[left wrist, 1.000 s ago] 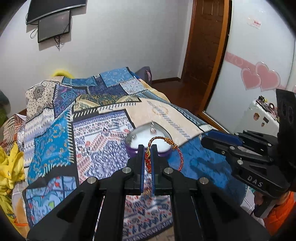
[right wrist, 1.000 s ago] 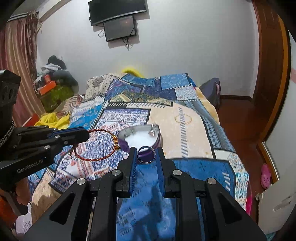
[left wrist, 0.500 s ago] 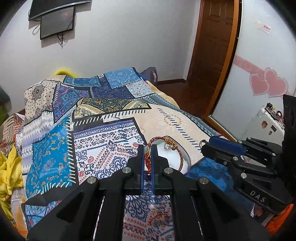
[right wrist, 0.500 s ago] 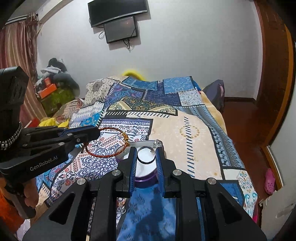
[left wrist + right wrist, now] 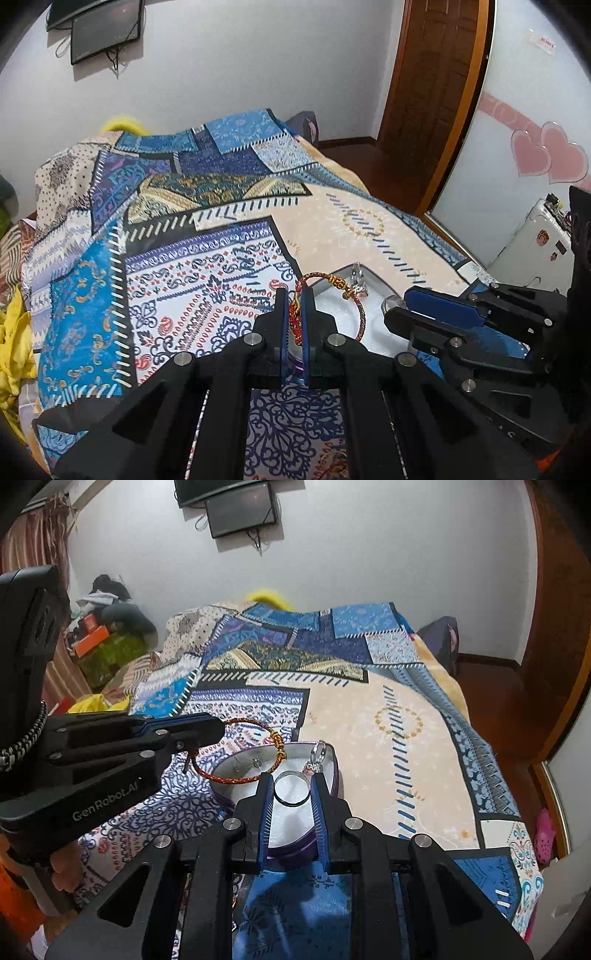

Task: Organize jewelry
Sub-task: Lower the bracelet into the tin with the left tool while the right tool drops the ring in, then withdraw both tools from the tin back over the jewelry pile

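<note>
I see open quilt (image 5: 399, 775) to the right of the purple jewelry box (image 5: 330, 775) and beyond it; on its left my left gripper (image 5: 218, 731) and its red bangle (image 5: 240, 753) crowd the box's rim

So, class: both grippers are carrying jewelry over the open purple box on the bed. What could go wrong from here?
1. The left gripper pinches the red bracelet at one spot only, so it may swing and land half outside the box.
2. The right gripper holds the silver ring by its edges; it could slip out and vanish in the patterned bedspread.
3. The two grippers are close together and might bump.
</note>
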